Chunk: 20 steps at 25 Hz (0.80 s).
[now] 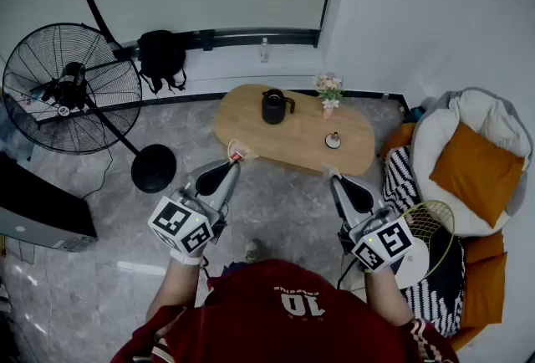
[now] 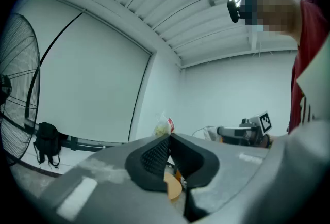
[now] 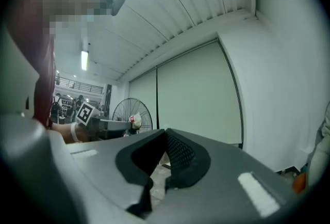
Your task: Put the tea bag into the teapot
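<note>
A black teapot [image 1: 273,106] stands on the far side of an oval wooden table [image 1: 359,148]. My left gripper [image 1: 233,162] is held in the air short of the table's near left edge, shut on a small tea bag [image 1: 238,154] with a red tag. In the left gripper view the tea bag [image 2: 162,126] sticks up from the closed tips of the left gripper [image 2: 168,136]. My right gripper [image 1: 333,179] hovers near the table's right front edge. In its own view the right gripper [image 3: 165,131] has its jaws together with nothing between them.
A small vase of flowers [image 1: 328,91] and a small dark object [image 1: 333,140] also sit on the table. A big floor fan [image 1: 71,89] stands at the left with a black bag [image 1: 160,56] behind it. A chair with an orange cushion [image 1: 472,169] is at the right.
</note>
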Available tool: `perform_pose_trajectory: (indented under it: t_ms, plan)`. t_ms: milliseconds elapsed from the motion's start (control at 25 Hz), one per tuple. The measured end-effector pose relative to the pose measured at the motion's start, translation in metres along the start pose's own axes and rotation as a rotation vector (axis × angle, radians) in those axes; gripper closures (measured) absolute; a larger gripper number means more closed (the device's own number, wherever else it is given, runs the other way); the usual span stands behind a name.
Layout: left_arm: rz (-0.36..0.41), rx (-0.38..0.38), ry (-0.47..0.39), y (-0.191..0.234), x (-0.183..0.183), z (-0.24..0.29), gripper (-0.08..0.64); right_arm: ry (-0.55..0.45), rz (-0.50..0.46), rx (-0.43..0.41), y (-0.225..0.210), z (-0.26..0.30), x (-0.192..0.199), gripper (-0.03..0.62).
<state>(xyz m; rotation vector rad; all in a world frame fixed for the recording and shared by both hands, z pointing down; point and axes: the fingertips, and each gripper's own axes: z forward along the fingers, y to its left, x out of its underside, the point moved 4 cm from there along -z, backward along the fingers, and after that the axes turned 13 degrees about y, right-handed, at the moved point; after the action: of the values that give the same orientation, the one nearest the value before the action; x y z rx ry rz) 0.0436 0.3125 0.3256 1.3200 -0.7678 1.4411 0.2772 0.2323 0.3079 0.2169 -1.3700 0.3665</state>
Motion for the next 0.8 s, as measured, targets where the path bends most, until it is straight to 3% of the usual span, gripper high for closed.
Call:
perform_pose_trajectory:
  t_ms: [600, 800]
  plan:
    - [0.017, -0.001, 0.004, -0.0017, 0.0001, -0.0027, 0.555, -0.010, -0.013, 0.011, 0.0019, -0.0017, -0.0022, 0.591]
    - [0.014, 0.005, 0.010, 0.0005, 0.0049, -0.0004, 0.555, -0.045, -0.025, -0.021, 0.0052, -0.0007, -0.0039, 0.589]
